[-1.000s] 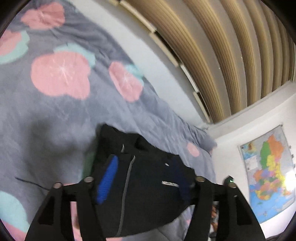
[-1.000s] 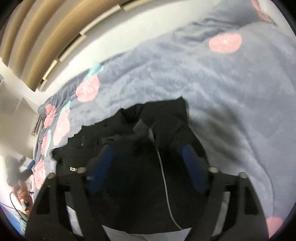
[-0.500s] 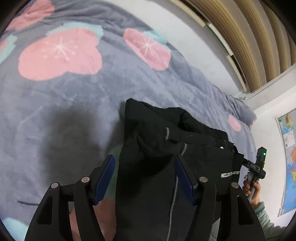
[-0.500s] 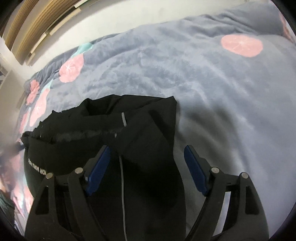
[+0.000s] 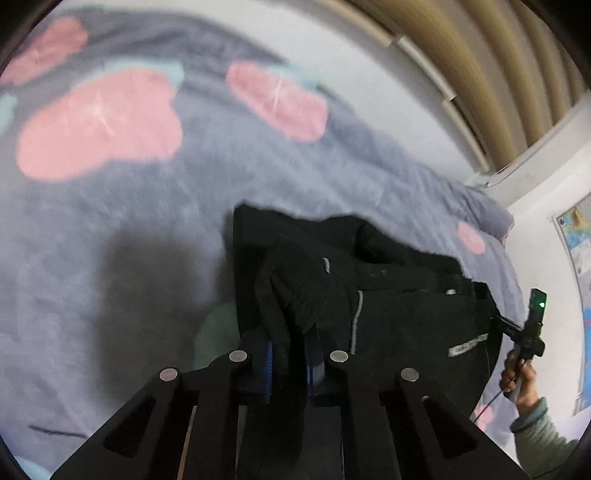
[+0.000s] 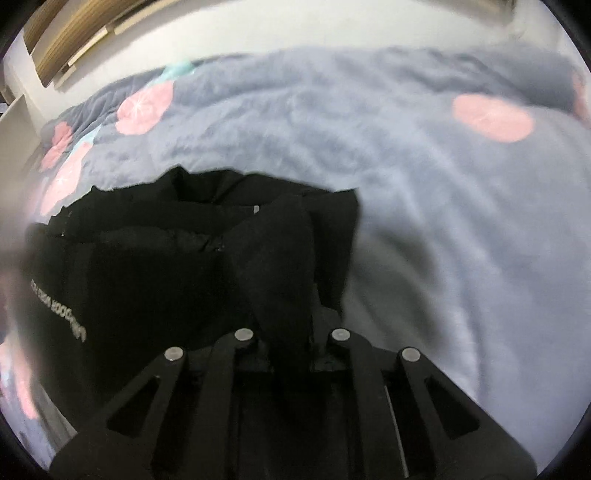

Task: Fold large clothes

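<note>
Left wrist view — black jacket (image 5: 388,317) fold pinched between closed jaws.

Beyond my gripper spreads a grey-blue blanket (image 5: 155,229) printed with pink blossoms (image 5: 99,125) and teal leaves. Past its far edge stands a white wall (image 6: 258,33) with wooden slats (image 5: 491,70). To my right hangs a colourful map (image 5: 581,295).

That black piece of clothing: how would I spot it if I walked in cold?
Look at the bed with its grey-blue blanket printed with pink blossoms. The black garment lies bunched on it, near where both tools are pinching folds of its cloth. It is the only dark thing on the blanket, and it has a small white logo strip and a grey zipper line.
</note>
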`<state>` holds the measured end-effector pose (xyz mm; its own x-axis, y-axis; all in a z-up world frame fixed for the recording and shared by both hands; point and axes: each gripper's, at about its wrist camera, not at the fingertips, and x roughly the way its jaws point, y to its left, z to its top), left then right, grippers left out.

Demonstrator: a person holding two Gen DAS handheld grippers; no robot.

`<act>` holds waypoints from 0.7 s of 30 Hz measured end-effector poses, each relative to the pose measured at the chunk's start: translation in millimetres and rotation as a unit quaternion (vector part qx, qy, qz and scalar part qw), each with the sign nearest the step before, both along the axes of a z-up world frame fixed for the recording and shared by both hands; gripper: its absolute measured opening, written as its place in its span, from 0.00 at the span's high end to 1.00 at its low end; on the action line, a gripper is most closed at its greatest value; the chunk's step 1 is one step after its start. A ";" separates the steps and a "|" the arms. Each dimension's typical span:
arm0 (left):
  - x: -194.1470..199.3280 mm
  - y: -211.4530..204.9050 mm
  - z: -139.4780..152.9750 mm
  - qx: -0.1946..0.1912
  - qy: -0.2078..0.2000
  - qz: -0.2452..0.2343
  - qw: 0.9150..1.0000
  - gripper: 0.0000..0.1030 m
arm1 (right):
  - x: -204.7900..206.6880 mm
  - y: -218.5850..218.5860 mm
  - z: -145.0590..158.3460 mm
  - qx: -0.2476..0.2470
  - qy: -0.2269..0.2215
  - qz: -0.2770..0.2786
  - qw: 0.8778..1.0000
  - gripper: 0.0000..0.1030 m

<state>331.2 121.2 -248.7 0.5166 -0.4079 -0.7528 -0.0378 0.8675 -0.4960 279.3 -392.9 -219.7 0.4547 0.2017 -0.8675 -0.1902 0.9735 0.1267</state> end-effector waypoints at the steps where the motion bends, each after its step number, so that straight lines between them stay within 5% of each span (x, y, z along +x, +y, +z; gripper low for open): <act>1: -6.7 3.9 12.5 -0.003 -0.012 0.008 1.000 0.88 | -3.6 -4.2 8.9 -0.001 -0.010 -0.005 1.000 0.94; 6: -11.6 7.6 69.8 -0.004 -0.072 0.016 0.997 0.88 | -1.7 -4.1 56.6 -0.011 -0.068 -0.014 0.998 0.94; 10: 20.7 4.3 96.8 0.010 -0.111 0.041 0.993 0.88 | 37.2 8.6 72.5 -0.021 -0.094 -0.039 0.995 0.94; 13: 62.0 2.9 66.7 0.037 -0.070 0.053 0.995 0.88 | 78.8 19.2 42.1 -0.027 -0.056 -0.063 0.996 0.94; 16: 98.4 3.1 6.8 0.059 -0.002 0.064 0.996 0.88 | 110.1 28.2 -15.1 -0.040 0.014 -0.076 0.996 0.93; 18: 111.9 4.2 -36.2 0.050 0.043 0.070 0.995 0.87 | 122.4 32.9 -54.4 -0.035 0.063 -0.081 0.994 0.92; 21: 114.1 0.8 -71.3 0.048 0.061 0.074 0.994 0.81 | 124.2 39.2 -80.3 -0.048 0.079 -0.082 0.992 0.90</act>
